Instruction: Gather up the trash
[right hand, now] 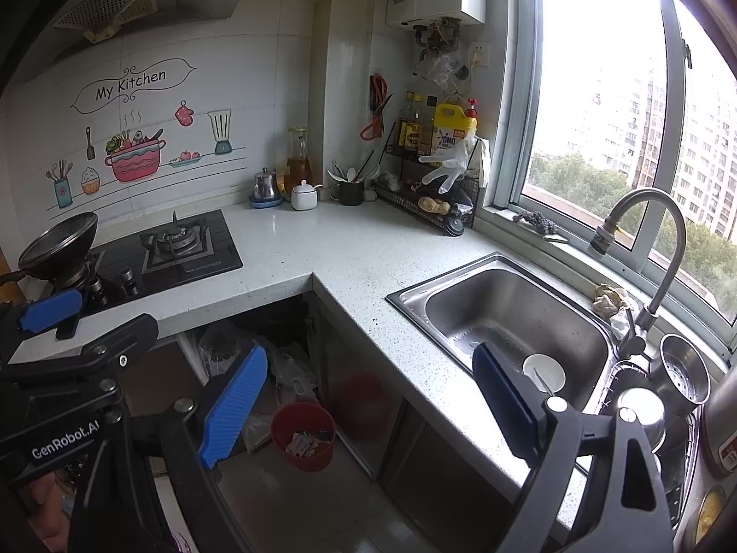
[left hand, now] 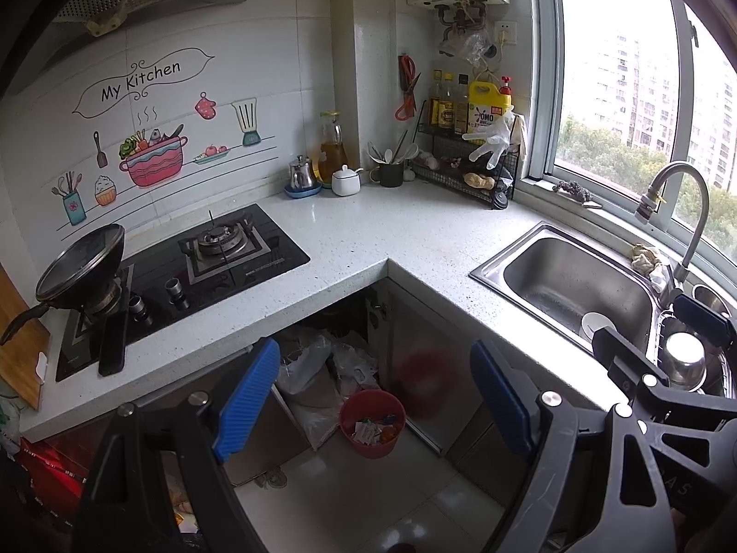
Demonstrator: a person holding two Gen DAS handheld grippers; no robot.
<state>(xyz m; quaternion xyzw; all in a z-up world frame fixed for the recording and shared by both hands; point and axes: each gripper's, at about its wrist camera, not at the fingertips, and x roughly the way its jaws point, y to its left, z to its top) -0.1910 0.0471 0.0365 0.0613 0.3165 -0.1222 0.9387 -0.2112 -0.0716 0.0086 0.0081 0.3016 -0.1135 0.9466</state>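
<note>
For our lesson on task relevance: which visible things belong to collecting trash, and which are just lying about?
Belongs to the job:
red bin with wrappers, on the floor
open left gripper
open right gripper

Just lying about:
wok
white bowl in sink
yellow detergent jug

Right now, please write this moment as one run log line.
left gripper: open, empty | right gripper: open, empty | red trash bin: on floor, holds wrappers | countertop: no trash seen

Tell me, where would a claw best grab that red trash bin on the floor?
Probably the rim of the red trash bin, coming from above with one finger inside and one outside. It stands upright with an open top, and its round body looks wider than the open left claw. The side facing the room is free; bags crowd behind.
</note>
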